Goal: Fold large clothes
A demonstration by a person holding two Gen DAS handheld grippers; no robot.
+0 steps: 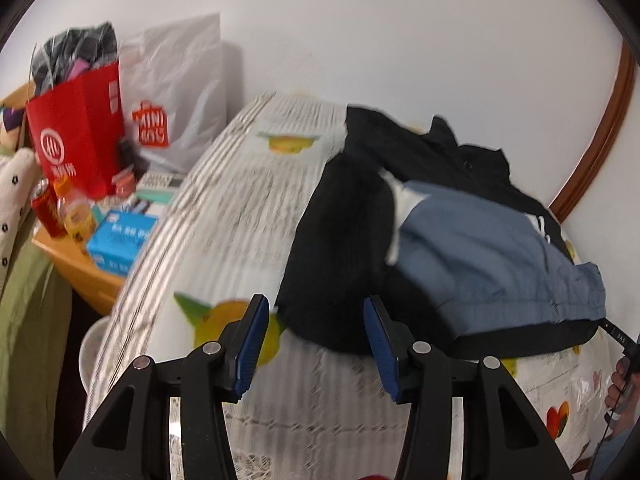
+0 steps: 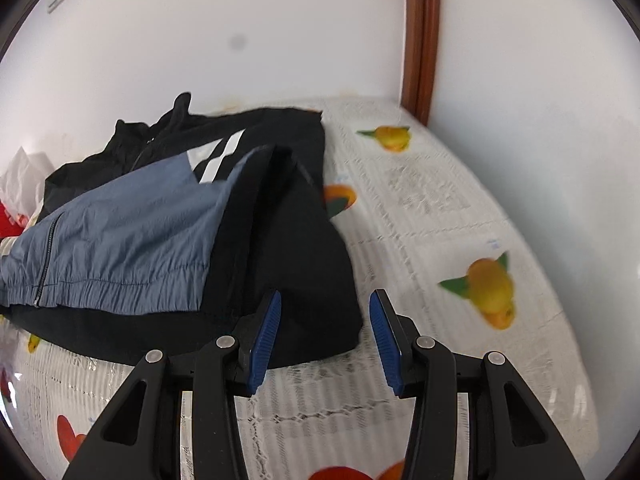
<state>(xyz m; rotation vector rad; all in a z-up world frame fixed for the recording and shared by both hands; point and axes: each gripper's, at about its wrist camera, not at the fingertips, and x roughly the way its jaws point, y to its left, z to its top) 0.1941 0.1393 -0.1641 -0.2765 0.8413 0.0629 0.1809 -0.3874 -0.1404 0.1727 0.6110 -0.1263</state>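
Left gripper (image 1: 316,340) and right gripper (image 2: 325,336), black angular arms, ribbed blue pads (silver round screws)

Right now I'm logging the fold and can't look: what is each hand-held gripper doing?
Left hand-held gripper: open, holding nothing, near the jacket.
Right hand-held gripper: open, holding nothing, at the jacket's edge.

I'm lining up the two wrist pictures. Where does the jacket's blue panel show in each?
Left wrist: the blue panel lies right of centre, beyond the open left gripper.
Right wrist: the blue panel lies left of centre, left of the open right gripper.
Shared landmark: the brown wooden trim on the wall.
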